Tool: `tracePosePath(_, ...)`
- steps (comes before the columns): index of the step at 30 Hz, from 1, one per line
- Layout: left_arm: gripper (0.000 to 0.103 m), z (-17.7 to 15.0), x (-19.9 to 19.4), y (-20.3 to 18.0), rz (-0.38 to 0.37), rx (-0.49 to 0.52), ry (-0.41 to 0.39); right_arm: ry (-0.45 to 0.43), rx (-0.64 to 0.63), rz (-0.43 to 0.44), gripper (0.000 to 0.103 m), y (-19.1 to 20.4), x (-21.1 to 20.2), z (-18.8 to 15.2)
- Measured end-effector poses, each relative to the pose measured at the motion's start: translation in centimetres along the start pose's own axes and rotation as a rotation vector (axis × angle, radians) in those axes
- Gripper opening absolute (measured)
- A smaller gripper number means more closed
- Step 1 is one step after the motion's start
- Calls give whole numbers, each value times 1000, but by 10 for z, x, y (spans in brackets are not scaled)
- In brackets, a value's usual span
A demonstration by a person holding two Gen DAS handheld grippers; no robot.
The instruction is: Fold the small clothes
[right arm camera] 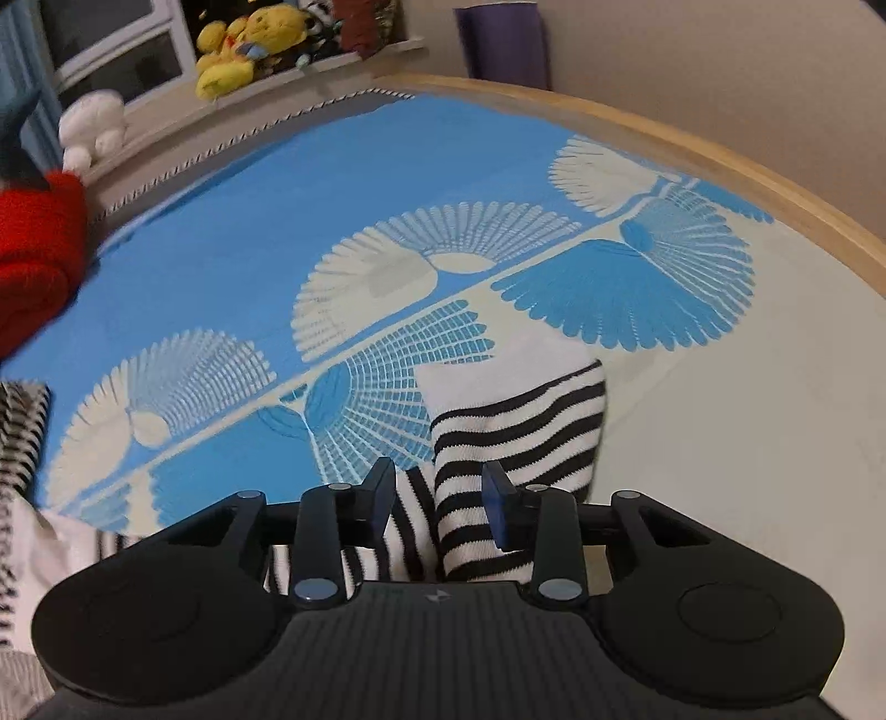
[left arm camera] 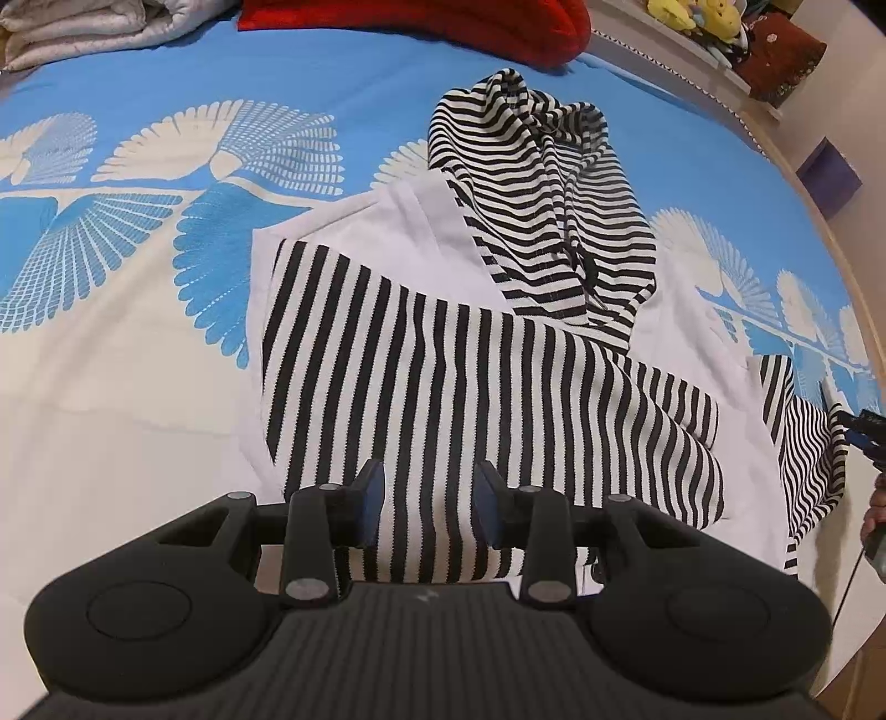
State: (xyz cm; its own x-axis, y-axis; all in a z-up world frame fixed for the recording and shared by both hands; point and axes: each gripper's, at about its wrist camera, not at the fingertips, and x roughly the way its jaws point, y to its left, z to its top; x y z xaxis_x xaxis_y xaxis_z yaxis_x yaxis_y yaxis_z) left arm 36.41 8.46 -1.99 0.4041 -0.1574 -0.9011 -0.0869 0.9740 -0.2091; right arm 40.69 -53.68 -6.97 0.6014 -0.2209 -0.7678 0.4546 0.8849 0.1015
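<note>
**Striped sleeve sits between the right fingers, body already half folded**

A blue and cream bedspread (right arm camera: pixel 720 443) with fan prints covers the bed, a red cushion (left arm camera: pixel 421 27) and soft toys (right arm camera: pixel 249 44) at its far side. On it lies the small hooded top (left arm camera: pixel 470 360), white with black stripes, hood (left arm camera: pixel 531 194) pointing away from the left fingers and one striped sleeve already laid across the chest.

The left gripper (left arm camera: pixel 429 501) hovers over that folded sleeve, fingers parted with cloth showing in the gap but nothing pinched. The right gripper (right arm camera: pixel 437 504) is likewise parted, and the other sleeve (right arm camera: pixel 515 443) runs straight ahead through the gap, its long axis in line with the fingers, its cuff end beyond the tips. Whether the pads touch the fabric I cannot tell.

The right hand is plainly the nearer to this loose sleeve, so the coming move likely falls to it: close on the sleeve and carry it inward over the body, toward the left fingers.
</note>
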Motion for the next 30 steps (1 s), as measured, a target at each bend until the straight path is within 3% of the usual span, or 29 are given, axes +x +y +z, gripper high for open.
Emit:
tracePosePath(4,39,0,-1,6,4,-7,-1,18,-59,-75,34,6,15,-9)
tracePosePath(5,39,1,-1,7,4,-12,-2,15,-55,-106,28,6,16,-9)
tracePosePath(6,39,2,-2,9,3,-16,-4,9,-36,-122,11,3,16,-8)
tracePosePath(7,39,2,-3,10,2,-19,-6,-1,-5,-115,2,0,14,-6)
tracePosePath(15,39,4,-6,14,1,-28,-14,-185,200,-25,1,-3,-30,12)
tracePosePath(17,39,5,-9,18,2,-44,-24,-277,182,75,1,23,-60,15)
tracePosePath(18,39,7,-11,21,3,-55,-29,-335,151,169,1,45,-81,14)
tracePosePath(20,39,10,-15,28,1,-81,-39,-410,58,397,1,93,-124,3)
tracePosePath(22,39,15,-19,37,-3,-115,-48,-428,-59,652,2,148,-166,-20)
tracePosePath(24,39,20,-24,46,-12,-151,-58,-315,-154,880,7,195,-184,-45)
tracePosePath(25,39,22,-27,51,-18,-169,-64,-196,-202,975,14,221,-187,-61)
tracePosePath(28,39,26,-36,66,-24,-218,-82,80,-259,994,25,265,-182,-103)
tracePosePath(30,39,27,-37,74,-21,-237,-85,213,-275,901,25,273,-179,-118)
